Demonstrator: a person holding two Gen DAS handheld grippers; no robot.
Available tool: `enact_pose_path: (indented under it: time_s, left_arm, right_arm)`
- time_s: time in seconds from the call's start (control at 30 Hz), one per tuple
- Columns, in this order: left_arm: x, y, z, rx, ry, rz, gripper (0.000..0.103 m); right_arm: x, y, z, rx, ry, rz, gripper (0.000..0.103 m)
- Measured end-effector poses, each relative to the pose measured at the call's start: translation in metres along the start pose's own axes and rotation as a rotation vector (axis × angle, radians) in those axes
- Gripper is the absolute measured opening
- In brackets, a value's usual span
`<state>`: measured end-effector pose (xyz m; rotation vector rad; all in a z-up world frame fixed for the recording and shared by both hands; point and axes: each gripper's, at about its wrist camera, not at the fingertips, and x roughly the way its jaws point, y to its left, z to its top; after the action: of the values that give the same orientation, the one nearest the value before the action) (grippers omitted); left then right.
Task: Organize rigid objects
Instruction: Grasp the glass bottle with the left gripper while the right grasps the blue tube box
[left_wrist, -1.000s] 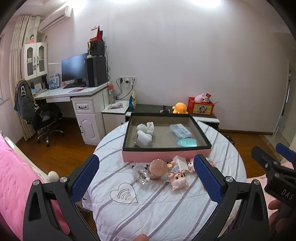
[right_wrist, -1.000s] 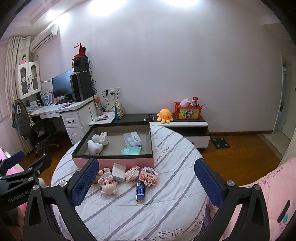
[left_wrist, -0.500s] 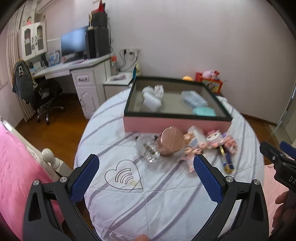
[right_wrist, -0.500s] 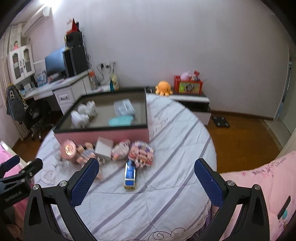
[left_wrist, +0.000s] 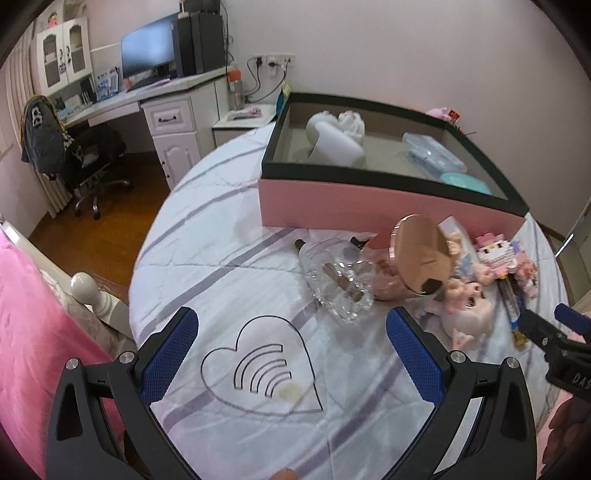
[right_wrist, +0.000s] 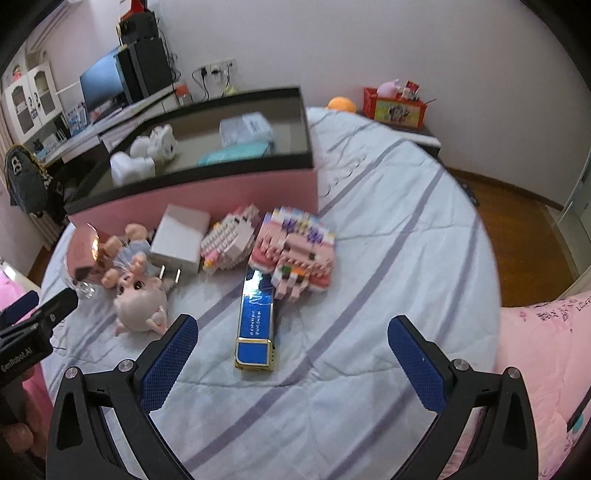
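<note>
Toys, charger, blue lighter & glass jar lie clustered in front of pink box

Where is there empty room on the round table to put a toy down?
The bare spots: around the heart print, left of the glass bottle, and the striped cloth right of the pink block toy. It is crowded in front of the pink box, where the pig toy, white charger and blue box lie close together.

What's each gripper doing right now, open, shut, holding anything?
Left gripper: open, holding nothing, above the bedspread near the glass bottle.
Right gripper: open, holding nothing, near the blue box.
</note>
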<state>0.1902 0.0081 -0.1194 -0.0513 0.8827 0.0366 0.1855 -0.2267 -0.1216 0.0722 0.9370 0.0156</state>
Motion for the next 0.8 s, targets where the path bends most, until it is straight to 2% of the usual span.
enact_pose_path:
  time_s: [0.1, 0.17, 0.27, 0.5, 0.7, 0.8]
  left_arm:
    - [0.013, 0.002, 0.004, -0.002, 0.019, -0.005, 0.103]
    - [0.019, 0.003, 0.007, -0.008, 0.022, -0.007, 0.103]
    - [0.025, 0.005, 0.012, -0.023, 0.023, -0.017, 0.103]
    - [0.035, 0.011, 0.024, -0.048, 0.02, -0.013, 0.103]
    - [0.053, 0.012, 0.034, 0.001, 0.043, 0.036, 0.103]
    - [0.058, 0.015, 0.039, 0.0, 0.051, 0.005, 0.102]
  right_arm:
    - [0.011, 0.007, 0.001, -0.023, 0.012, -0.009, 0.094]
    - [0.018, 0.012, 0.001, -0.046, 0.017, -0.039, 0.082]
    - [0.021, 0.016, 0.003, -0.069, 0.003, -0.063, 0.073]
    - [0.022, 0.021, 0.006, -0.098, -0.009, -0.05, 0.062]
    - [0.022, 0.023, 0.008, -0.104, -0.011, -0.022, 0.052]
    - [0.021, 0.024, 0.007, -0.107, -0.014, -0.004, 0.04]
